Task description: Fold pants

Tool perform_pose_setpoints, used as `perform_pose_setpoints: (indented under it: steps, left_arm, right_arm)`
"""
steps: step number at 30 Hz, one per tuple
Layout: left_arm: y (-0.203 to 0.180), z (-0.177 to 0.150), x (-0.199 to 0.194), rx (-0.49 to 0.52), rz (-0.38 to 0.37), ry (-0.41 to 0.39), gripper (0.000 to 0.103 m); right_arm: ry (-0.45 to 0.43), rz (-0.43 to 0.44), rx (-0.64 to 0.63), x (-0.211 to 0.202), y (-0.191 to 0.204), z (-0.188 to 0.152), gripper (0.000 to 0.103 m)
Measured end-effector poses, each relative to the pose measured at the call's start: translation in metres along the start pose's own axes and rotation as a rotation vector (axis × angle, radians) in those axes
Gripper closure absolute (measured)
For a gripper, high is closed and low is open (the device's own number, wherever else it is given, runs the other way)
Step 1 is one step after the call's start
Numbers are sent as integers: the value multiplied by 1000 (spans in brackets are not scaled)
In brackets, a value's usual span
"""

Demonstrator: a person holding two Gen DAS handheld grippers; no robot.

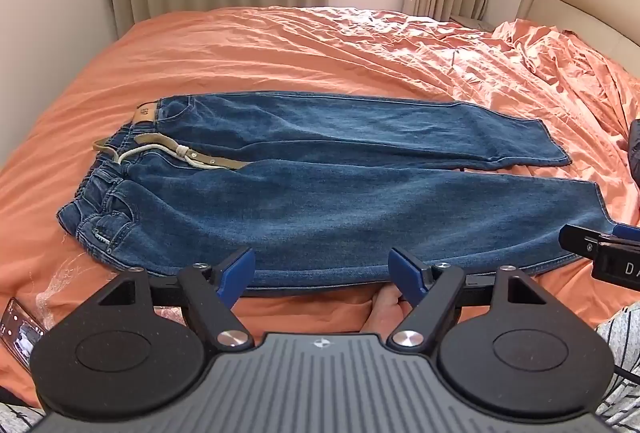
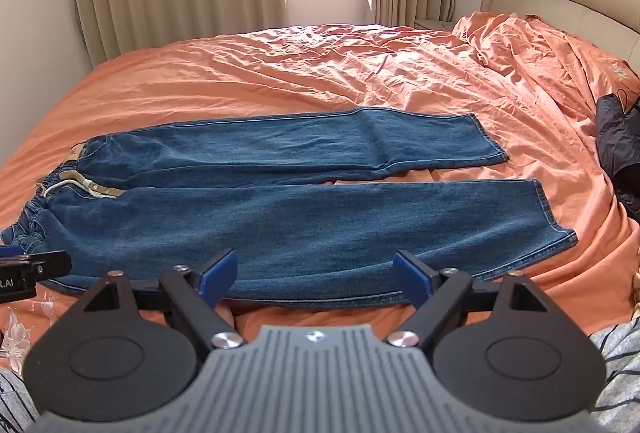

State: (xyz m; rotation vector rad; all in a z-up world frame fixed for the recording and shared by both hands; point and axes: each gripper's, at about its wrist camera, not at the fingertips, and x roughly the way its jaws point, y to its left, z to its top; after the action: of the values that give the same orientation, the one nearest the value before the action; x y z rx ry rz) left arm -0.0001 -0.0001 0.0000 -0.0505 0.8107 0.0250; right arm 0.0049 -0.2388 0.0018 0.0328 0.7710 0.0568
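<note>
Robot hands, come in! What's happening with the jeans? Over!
Left gripper open, right gripper open, both empty. Jeans flat on bed, unfolded. Nothing in the way.

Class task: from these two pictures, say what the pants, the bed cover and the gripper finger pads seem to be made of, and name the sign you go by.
Pants: blue denim, likely cotton; faded wash, stitched hems, matte weave.
Bed cover: thin orange woven cloth, perhaps cotton; fine sharp wrinkles, slight sheen.
Finger pads: blue, smooth, probably plastic or rubber; which one is unclear.

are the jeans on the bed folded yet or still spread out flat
Spread out, not folded. The jeans lie flat on the orange bedsheet, both legs side by side at full length, waistband left, hems right.
</note>
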Motion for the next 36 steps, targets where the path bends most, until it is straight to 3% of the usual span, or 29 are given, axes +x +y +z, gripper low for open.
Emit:
perform_pose_setpoints:
  steps: [36]
  left_arm:
    - [-1,-1,-2,-11,-2,4,14]
  right_arm:
    - [35,27,-5,14,-2,0,22]
